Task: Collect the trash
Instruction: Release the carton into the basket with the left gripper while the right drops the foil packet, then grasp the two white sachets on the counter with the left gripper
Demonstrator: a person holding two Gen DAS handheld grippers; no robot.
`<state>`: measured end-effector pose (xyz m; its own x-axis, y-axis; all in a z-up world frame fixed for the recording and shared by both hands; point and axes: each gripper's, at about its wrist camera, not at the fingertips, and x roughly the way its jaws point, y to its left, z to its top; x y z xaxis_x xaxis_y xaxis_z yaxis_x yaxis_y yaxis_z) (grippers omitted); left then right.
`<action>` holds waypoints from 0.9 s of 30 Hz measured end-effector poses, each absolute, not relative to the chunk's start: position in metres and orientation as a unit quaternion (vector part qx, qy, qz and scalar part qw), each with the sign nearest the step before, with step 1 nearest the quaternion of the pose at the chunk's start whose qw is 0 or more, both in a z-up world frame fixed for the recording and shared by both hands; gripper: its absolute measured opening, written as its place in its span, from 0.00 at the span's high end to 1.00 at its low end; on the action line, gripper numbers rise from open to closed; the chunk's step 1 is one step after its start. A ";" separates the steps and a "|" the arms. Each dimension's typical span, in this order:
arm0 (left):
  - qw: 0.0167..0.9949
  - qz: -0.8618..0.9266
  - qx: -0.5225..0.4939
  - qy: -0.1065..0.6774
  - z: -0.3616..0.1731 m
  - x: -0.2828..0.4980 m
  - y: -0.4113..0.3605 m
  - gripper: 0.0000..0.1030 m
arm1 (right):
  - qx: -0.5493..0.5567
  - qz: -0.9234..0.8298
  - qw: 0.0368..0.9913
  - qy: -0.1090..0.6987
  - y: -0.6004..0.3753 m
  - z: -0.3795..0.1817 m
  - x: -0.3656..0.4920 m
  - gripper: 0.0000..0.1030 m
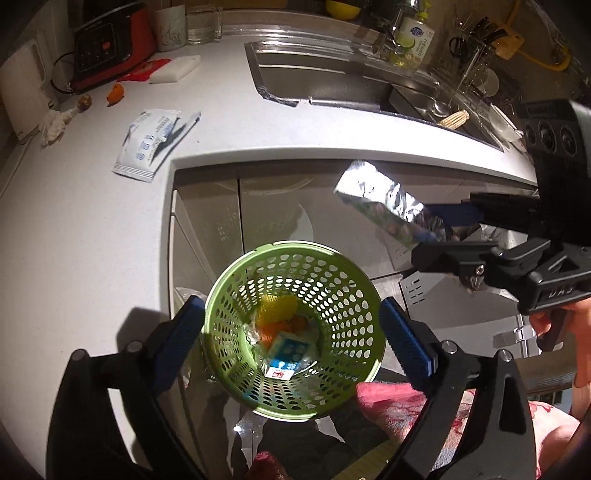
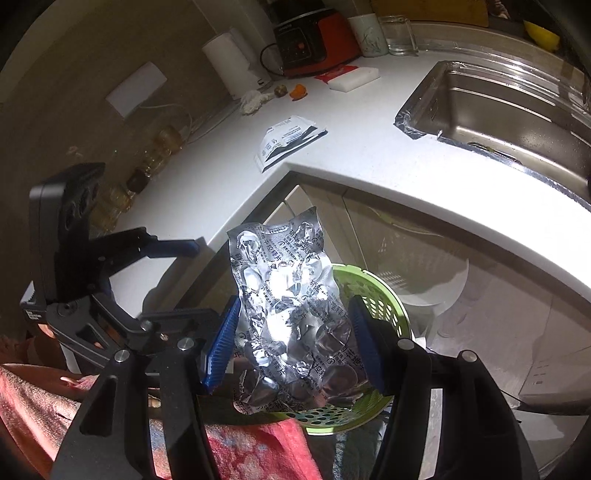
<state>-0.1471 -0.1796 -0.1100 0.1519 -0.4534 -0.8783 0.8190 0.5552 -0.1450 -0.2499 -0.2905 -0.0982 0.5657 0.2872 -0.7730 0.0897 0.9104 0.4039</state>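
The mouth of the green basket (image 1: 291, 254) is open from above, with only trash low at its bottom. The foil blister sheet (image 2: 291, 314) fills the gap between the right gripper's (image 2: 291, 332) fingers. The counter edge (image 1: 332, 155) overhangs behind the basket.

Steel sink (image 1: 332, 79) set into white counter (image 1: 92, 229) at far edge; red-black appliance (image 1: 107, 44), white mug (image 1: 170, 27), clear glass (image 1: 204, 24) along back-left corner; white sponge block (image 1: 175, 69) just in front.
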 end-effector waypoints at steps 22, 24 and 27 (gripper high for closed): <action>0.781 -0.378 0.175 0.465 -0.085 -0.122 -0.156 0.12 | 0.159 0.028 0.839 0.520 -0.271 -0.121 -0.229 0.02; 0.785 -0.375 0.174 0.461 -0.083 -0.119 -0.155 0.12 | 0.154 0.022 0.846 0.510 -0.274 -0.113 -0.227 0.02; 0.791 -0.371 0.170 0.456 -0.081 -0.113 -0.154 0.09 | 0.146 0.019 0.854 0.499 -0.278 -0.101 -0.226 0.02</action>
